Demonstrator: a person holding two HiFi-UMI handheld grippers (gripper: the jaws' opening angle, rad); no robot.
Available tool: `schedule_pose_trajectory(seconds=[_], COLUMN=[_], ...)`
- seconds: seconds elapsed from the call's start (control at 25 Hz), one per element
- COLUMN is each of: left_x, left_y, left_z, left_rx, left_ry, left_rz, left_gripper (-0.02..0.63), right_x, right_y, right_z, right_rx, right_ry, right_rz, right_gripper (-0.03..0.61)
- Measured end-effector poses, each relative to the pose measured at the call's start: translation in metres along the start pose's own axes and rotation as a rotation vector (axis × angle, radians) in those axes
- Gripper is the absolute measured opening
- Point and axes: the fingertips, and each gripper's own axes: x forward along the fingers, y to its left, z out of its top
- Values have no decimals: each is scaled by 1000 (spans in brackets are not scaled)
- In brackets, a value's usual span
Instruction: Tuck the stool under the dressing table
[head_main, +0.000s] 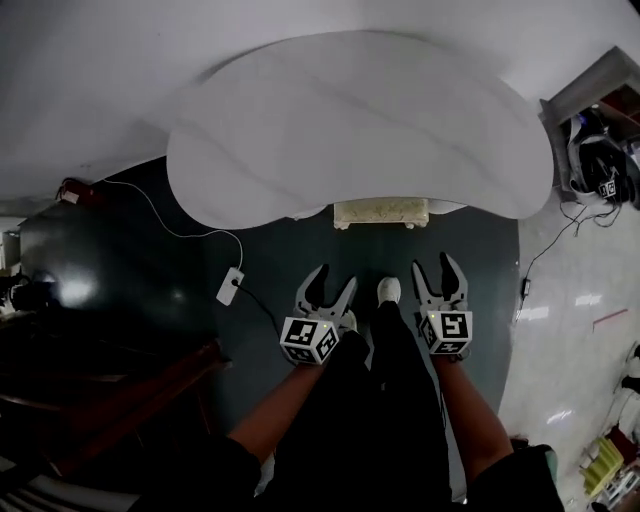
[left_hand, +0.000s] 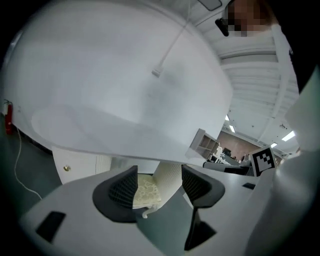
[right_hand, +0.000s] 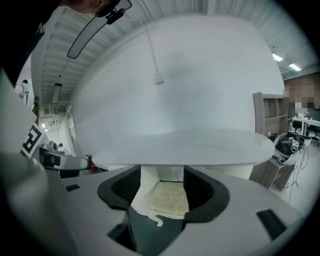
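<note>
The white dressing table (head_main: 360, 130) has a broad curved top. The stool (head_main: 381, 212) stands mostly beneath it, and only the front edge of its cream seat shows. My left gripper (head_main: 327, 289) and right gripper (head_main: 441, 272) hover side by side over the dark floor, short of the stool, both open and empty. In the left gripper view the cream seat (left_hand: 145, 192) shows between the open jaws (left_hand: 159, 182), under the table top (left_hand: 120, 100). The right gripper view has the seat (right_hand: 170, 196) centred between its open jaws (right_hand: 161, 190), below the table (right_hand: 180, 125).
A white plug box (head_main: 230, 286) with a cable lies on the dark floor to the left. Dark wooden furniture (head_main: 140, 385) stands at the lower left. A cabinet with gear (head_main: 600, 150) is at the right, above a shiny pale floor. The person's shoe (head_main: 389, 290) is between the grippers.
</note>
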Motion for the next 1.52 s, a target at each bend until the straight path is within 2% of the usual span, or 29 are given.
schedule_pose_trajectory(seconds=[0.2,0.32,0.48,0.72,0.76,0.8,0.84,0.88,1.04,1.08,1.12,1.16,1.52], left_x=[-34,-67,-96,-115,-119,-123,-127,-130,-131,-132,-134,-136,-152], left_y=[-37,-56,-75,-99,-102,-104,-107,-108,-105,-105,-106,-107,-111], left_z=[80,109,153,191,194,197,199,200,199,198,198,197,192], left_rx=[123,130,196,210,223,236,246,250,241,244,248,252,265], left_ry=[-103,-144,-222,-276,-279,-283,-287,-288,-257,-253,-251,-252,-247], left_rz=[-57,-61,-80,-110,-113,-119,-126,-130,-112,-112,-115,-119,-134], left_gripper=[276,276,276,276,275,237,63,17,17,15,16,16,16], right_x=[-39,-77,-99,-121,-124,-127,-129,-131,-131,-132,-133,-134,-148], right_y=[38,65,93,116,120,124,127,129,140,141,142,143,155], right_z=[84,127,172,220,226,231,235,237,238,236,232,228,216], right_rx=[-14,-30,-90,-24,-18,-8,5,12,-19,-41,-64,-80,-151], right_ry=[-85,-146,-212,-289,-306,-329,-352,-361,-359,-348,-331,-314,-295], right_rz=[53,88,123,175,172,170,172,176,195,193,189,185,123], right_gripper=[262,262,262,262,262,261,261,261,246,187,90,70,48])
